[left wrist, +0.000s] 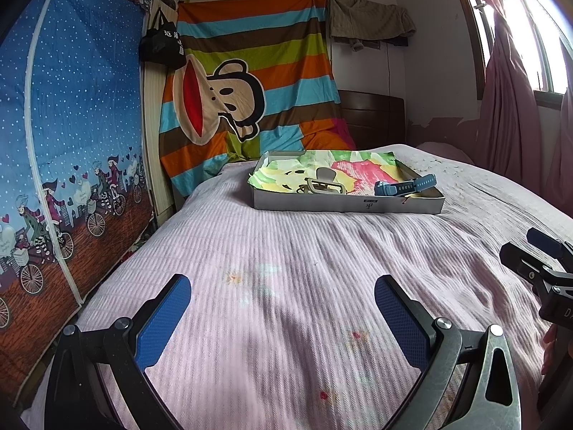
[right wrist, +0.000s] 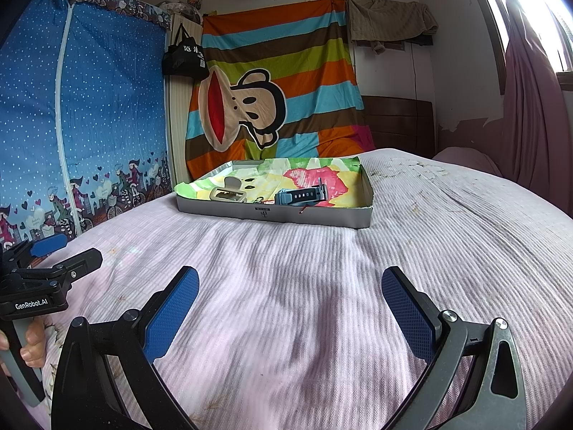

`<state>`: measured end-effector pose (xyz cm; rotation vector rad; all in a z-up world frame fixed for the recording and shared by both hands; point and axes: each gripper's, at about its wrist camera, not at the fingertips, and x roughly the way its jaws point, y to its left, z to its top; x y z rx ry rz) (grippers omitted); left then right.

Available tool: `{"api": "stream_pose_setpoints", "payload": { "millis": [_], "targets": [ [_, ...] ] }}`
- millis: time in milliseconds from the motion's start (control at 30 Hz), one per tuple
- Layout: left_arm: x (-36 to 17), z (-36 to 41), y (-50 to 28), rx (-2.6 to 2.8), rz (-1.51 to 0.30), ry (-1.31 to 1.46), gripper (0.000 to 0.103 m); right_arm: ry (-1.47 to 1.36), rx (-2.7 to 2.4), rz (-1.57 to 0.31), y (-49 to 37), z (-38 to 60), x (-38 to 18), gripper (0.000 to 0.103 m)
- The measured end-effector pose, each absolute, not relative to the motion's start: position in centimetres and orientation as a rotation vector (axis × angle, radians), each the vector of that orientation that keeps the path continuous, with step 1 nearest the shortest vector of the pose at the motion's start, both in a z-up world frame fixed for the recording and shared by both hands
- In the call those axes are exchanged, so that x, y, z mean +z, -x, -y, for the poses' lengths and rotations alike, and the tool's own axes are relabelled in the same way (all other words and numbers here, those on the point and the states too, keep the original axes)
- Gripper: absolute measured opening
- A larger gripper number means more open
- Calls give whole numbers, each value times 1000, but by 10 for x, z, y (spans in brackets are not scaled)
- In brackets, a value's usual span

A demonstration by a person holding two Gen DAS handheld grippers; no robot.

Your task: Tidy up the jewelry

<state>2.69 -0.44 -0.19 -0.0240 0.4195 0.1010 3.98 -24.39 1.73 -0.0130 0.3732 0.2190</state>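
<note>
A shallow grey tray (left wrist: 343, 208) (right wrist: 272, 215) sits on a bed covered with a pale pink ribbed blanket (left wrist: 286, 286) (right wrist: 322, 286), towards the far end of the mattress. The tray is lined with a brightly coloured cloth (left wrist: 322, 168) (right wrist: 297, 175) in green, yellow and pink. Inside it, a beige hair claw clip (left wrist: 324, 182) (right wrist: 229, 191) lies on the left part of the lining, and a blue wristwatch (left wrist: 406, 186) (right wrist: 301, 195) lies on the right part, near the front wall. Something small lies between them in the right wrist view, too small to identify.

The left hand-held gripper (left wrist: 283, 326) hovers over the blanket, well short of the tray, its blue-padded fingers spread wide apart with nothing between them. The right hand-held gripper (right wrist: 290, 315) is likewise held above the blanket near the tray's front, its fingers wide apart and empty. Each gripper shows at the edge of the other's view, and fingers of a hand (right wrist: 32, 344) grip the left gripper's handle.

Behind the bed hangs a striped monkey-print sheet (left wrist: 247, 82) (right wrist: 272, 89).
</note>
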Motion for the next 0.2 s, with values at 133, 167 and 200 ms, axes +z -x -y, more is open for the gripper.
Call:
{"api": "stream_pose_setpoints", "payload": {
  "millis": [133,167,200],
  "targets": [
    [-1,1,-31,105,-417,11,103,14,219,-373,-40,244,17,100],
    [-1,2,-31,105,-418,12,103,13,220,-373,-40,244,17,100],
    [-1,1,-32,104,-419,13,103,13,219,-374,-40,244,17,100]
  ]
}}
